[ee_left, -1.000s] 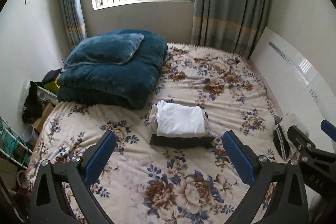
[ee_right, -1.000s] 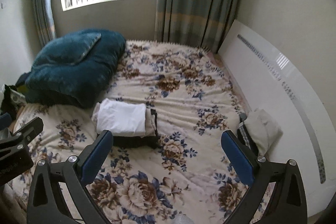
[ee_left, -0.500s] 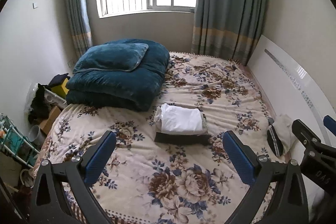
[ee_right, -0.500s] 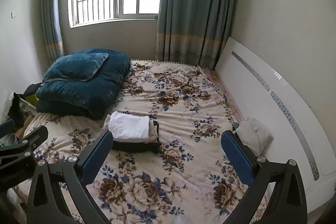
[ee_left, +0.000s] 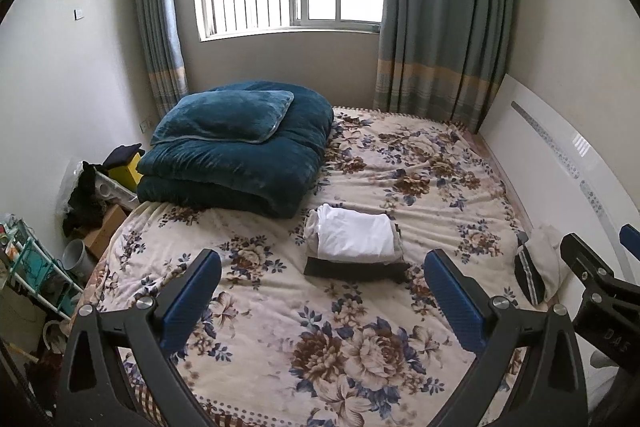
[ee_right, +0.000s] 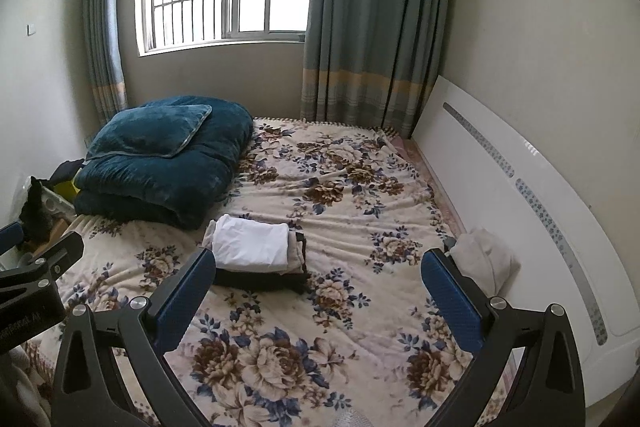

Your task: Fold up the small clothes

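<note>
The left gripper [ee_left: 322,293] and the right gripper [ee_right: 316,291] are both spread wide and hold nothing; they have pulled up and back from the bed [ee_left: 420,171]; the folded clothes [ee_left: 354,241] sit stacked mid-bed, so this pile looks finished.

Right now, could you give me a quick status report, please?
Left gripper and right gripper open, empty, above bed. Folded clothes stack sits mid-bed. Nothing in the way.
</note>
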### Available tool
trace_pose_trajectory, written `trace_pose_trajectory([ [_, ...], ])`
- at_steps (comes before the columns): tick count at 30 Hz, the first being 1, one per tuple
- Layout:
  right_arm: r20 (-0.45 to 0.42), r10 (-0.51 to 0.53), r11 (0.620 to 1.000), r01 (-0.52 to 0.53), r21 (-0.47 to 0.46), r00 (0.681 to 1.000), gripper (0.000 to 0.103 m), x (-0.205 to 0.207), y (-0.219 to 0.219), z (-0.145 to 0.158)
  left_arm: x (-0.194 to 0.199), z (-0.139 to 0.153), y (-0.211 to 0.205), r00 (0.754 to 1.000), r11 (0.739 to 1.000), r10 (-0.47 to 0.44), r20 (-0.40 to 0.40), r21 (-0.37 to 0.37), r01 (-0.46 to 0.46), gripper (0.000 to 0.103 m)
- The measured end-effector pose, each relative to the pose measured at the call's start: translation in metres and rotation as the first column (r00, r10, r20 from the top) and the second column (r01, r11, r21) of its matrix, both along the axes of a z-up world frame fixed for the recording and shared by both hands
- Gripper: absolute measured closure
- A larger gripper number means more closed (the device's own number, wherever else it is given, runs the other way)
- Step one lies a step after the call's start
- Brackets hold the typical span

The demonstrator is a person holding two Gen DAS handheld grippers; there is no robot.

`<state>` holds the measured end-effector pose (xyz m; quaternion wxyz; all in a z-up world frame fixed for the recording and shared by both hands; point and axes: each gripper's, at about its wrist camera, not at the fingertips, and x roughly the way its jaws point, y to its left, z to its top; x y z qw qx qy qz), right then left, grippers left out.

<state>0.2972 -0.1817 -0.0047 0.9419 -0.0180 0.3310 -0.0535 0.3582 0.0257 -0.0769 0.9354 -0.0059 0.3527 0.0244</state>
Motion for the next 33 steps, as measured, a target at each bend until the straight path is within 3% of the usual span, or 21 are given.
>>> trace_pose_trajectory([
  [33, 0.01, 0.038, 0.999, -0.038, 0.025, 0.999, 0.0, -0.0052, 0.009, 0.0041, -0.0077, 0.0095, 0.0002, 1.0, 1.0, 0.003, 0.024, 0.016, -0.004, 0.0],
])
